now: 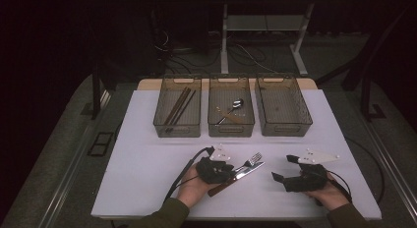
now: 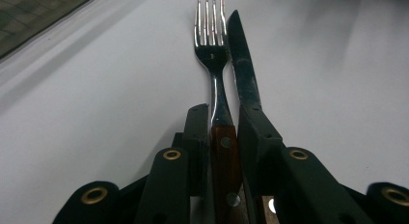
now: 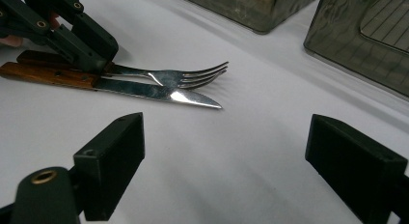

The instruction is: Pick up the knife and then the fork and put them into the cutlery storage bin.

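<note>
Nearest the camera in the high view, two hands come in from the bottom edge, each bearing a black two-fingered gripper. The left gripper (image 1: 231, 168) sits low over the white surface (image 1: 147, 159), its fingers (image 2: 197, 137) narrowed on the wooden handle of a silver fork with a riveted brown handle (image 2: 212, 55). The pads press that handle from both sides while the fork lies flat on the surface. A silver table knife with a matching wooden handle (image 2: 243, 69) lies just beside the fork, parallel to it, its blade passing under the right-hand finger. The right gripper (image 1: 282, 169) rests well apart to the right, fingers (image 3: 115, 151) wide with nothing between them. At the far edge stand three smoky translucent plastic bins (image 1: 177, 129), in a row.
</note>
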Demonstrator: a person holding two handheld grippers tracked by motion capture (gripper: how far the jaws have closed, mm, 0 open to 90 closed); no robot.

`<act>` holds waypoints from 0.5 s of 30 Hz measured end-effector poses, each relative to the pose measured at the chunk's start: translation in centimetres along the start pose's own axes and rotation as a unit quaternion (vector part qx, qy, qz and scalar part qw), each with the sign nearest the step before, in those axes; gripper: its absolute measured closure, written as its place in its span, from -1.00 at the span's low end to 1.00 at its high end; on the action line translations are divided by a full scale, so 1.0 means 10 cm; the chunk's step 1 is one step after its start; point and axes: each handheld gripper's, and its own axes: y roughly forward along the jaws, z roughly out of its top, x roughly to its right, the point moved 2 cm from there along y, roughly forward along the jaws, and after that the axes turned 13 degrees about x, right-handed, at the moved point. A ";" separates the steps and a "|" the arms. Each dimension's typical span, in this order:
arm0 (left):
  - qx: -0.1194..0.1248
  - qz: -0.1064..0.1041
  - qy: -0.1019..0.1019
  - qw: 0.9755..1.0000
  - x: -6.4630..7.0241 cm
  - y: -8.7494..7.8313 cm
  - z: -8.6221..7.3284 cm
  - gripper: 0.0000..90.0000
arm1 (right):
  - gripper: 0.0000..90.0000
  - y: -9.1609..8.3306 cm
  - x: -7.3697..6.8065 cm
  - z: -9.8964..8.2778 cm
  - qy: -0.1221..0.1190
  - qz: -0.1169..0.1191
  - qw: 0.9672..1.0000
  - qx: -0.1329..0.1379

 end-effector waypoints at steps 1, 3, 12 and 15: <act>0.000 -0.001 0.000 1.000 0.00 0.00 0.00 0.64 | -0.70 0.00 0.00 0.00 0.000 0.000 1.000 0.000; 0.001 0.001 0.001 1.000 -0.01 0.00 0.00 0.62 | -0.70 0.00 0.00 0.00 0.000 0.000 1.000 0.000; -0.002 0.012 0.012 1.000 0.01 0.04 -0.03 0.63 | -0.70 0.00 0.00 0.00 -0.001 0.002 1.000 -0.001; 0.002 0.017 0.013 1.000 0.02 0.05 -0.03 0.63 | -0.70 0.01 0.00 0.00 -0.001 0.001 1.000 -0.003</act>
